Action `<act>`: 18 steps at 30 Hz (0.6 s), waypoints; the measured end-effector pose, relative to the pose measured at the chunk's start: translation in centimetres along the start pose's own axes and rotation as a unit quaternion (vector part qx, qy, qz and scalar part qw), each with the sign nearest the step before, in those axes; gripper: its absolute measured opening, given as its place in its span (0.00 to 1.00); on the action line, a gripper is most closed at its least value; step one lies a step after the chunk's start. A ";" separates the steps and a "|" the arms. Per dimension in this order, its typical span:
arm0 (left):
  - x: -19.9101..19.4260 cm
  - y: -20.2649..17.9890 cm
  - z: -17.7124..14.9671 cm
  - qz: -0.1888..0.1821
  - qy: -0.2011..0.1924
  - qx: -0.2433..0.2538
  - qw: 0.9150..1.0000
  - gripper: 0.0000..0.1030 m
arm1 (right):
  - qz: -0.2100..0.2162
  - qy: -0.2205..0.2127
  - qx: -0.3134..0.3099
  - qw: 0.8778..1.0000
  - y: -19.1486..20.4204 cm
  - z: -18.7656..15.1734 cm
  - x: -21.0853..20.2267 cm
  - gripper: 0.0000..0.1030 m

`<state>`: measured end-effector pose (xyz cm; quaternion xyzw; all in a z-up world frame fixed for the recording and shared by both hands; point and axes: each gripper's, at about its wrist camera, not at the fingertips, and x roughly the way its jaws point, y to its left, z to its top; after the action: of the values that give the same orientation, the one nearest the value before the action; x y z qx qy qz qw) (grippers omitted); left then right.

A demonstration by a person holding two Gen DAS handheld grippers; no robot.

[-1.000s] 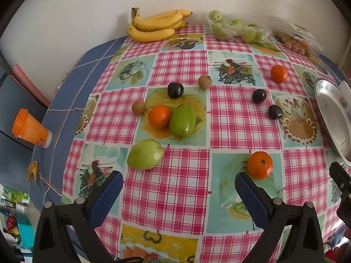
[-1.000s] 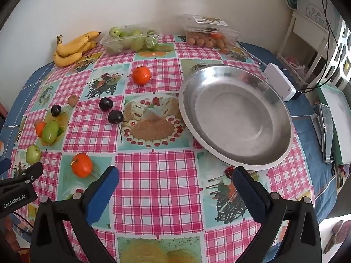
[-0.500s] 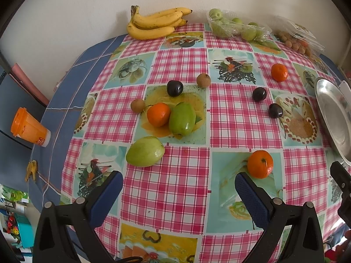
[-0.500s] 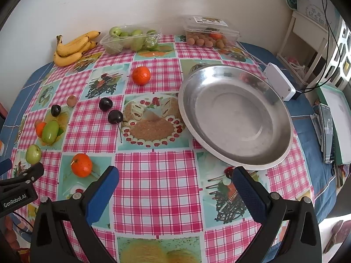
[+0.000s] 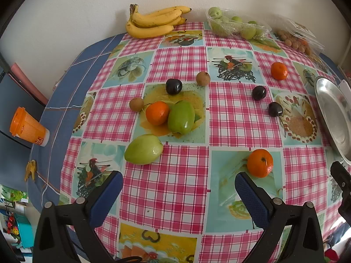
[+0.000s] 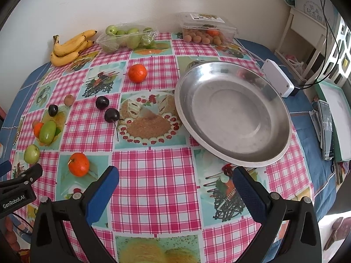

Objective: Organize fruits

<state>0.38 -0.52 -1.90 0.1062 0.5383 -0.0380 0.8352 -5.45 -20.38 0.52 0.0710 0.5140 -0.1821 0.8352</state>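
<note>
Checked tablecloth (image 5: 166, 188) under wide-open, empty left gripper (image 5: 178, 194) and right gripper (image 6: 175, 188): round nearest orange (image 5: 260, 163) may roll if nudged off-centre.

The left wrist view looks forward and down across the table (image 5: 166, 188) from its near edge, its own blue fingers (image 5: 105, 197) framing the bottom corners. It faces the far wall, with the bananas (image 5: 153, 23) at top centre and only a sliver of the bowl (image 5: 333, 114) at the right edge.

The right wrist view sits further right at a like height, with the bowl (image 6: 232, 118) right of centre and the bananas (image 6: 68, 48) pushed to the upper left. Both share the near orange (image 5: 260, 163) (image 6: 79, 164), the cherries and the green fruits. The left gripper (image 6: 19, 188) shows at this view's lower left edge.
</note>
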 end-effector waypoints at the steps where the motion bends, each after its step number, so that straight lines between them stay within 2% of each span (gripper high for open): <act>1: 0.0 0.0 0.0 0.000 0.000 0.000 1.000 1.00 | 0.000 0.000 -0.001 1.000 0.0 0.0 0.0 1.00; 18: 0.1 0.0 0.0 -0.001 0.002 0.000 1.000 1.00 | -0.002 -0.001 -0.001 1.000 -0.1 0.0 -0.2 1.00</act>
<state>0.43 -0.50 -1.94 0.1062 0.5398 -0.0387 0.8342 -5.56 -20.43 0.69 0.0691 0.5133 -0.1833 0.8355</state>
